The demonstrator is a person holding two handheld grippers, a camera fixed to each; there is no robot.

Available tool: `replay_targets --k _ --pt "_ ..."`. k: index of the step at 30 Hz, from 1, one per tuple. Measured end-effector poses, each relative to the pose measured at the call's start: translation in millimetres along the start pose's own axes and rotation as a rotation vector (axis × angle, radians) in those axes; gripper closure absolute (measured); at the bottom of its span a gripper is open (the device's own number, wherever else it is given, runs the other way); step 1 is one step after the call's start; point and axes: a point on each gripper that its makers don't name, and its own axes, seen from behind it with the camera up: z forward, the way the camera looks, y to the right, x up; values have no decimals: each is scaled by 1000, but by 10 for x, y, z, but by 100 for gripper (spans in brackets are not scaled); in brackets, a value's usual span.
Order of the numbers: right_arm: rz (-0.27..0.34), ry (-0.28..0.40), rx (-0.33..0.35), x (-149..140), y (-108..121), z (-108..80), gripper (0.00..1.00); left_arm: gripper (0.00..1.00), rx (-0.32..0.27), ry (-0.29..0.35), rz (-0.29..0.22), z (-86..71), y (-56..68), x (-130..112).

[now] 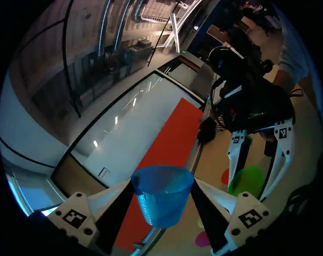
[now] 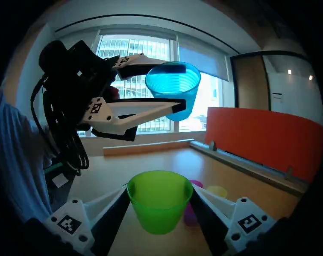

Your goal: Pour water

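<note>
- Above the green cup (image 2: 160,200) & off to its left, blue cup (image 2: 173,87) hangs high in the left tool (image 2: 175,84). Lining up for the pour, I'd say.
- Next: get blue rim over green cup, then tip slow. Can't tell if there's water in it.
- Left tool: part-open, both fingers pressed on blue cup's sides.
- Right tool (image 2: 159,190): same deal, clamped round green cup, low by the tabletop (image 2: 131,164); touching it or not, can't tell.
- Pink cup (image 2: 190,213) & yellow cup (image 2: 217,190) just beside green cup.
</note>
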Motion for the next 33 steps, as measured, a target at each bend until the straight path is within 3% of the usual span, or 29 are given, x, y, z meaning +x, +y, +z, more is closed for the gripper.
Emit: replay_targets --k 33 --pt "-18 23 -17 96 24 -67 9 13 21 8 210 -35 -56 225"
